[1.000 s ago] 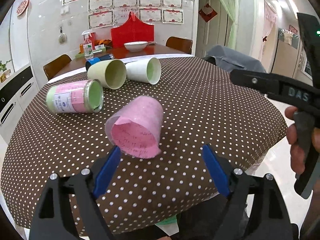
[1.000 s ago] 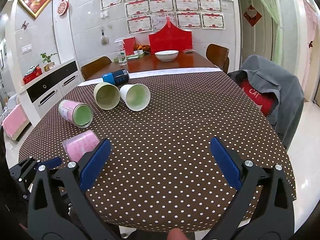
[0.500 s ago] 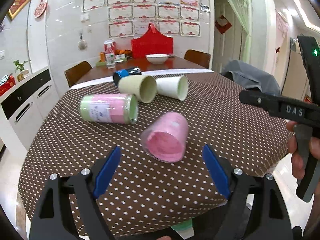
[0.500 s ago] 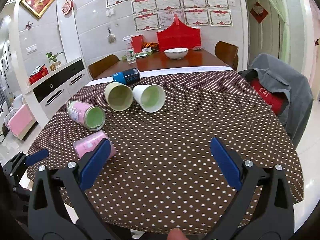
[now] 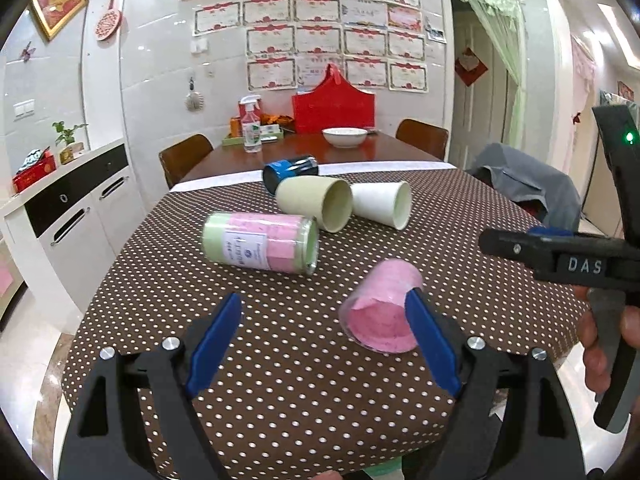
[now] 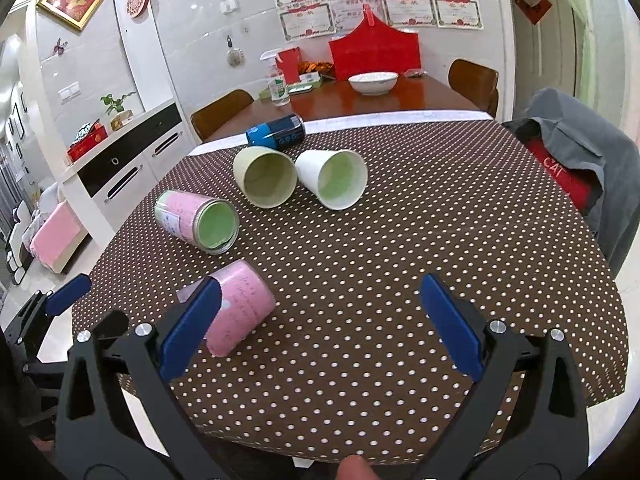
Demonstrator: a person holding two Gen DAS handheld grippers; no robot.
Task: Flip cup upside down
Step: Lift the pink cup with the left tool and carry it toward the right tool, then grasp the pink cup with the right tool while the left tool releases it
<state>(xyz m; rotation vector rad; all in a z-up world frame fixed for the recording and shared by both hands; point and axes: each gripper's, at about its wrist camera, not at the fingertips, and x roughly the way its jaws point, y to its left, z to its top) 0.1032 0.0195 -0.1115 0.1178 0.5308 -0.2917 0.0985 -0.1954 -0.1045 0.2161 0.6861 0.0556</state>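
A clear plastic cup lined with pink paper (image 5: 382,312) lies on its side on the brown polka-dot tablecloth (image 5: 304,384). The left gripper (image 5: 326,338) and right gripper (image 6: 320,320) both hang spread wide, holding nothing.

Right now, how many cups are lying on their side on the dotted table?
5. Pink cup nearest; pink-and-green jar-like cup behind it; cream cup and white cup side by side mid-table; blue cup at the far edge. None looks hidden.
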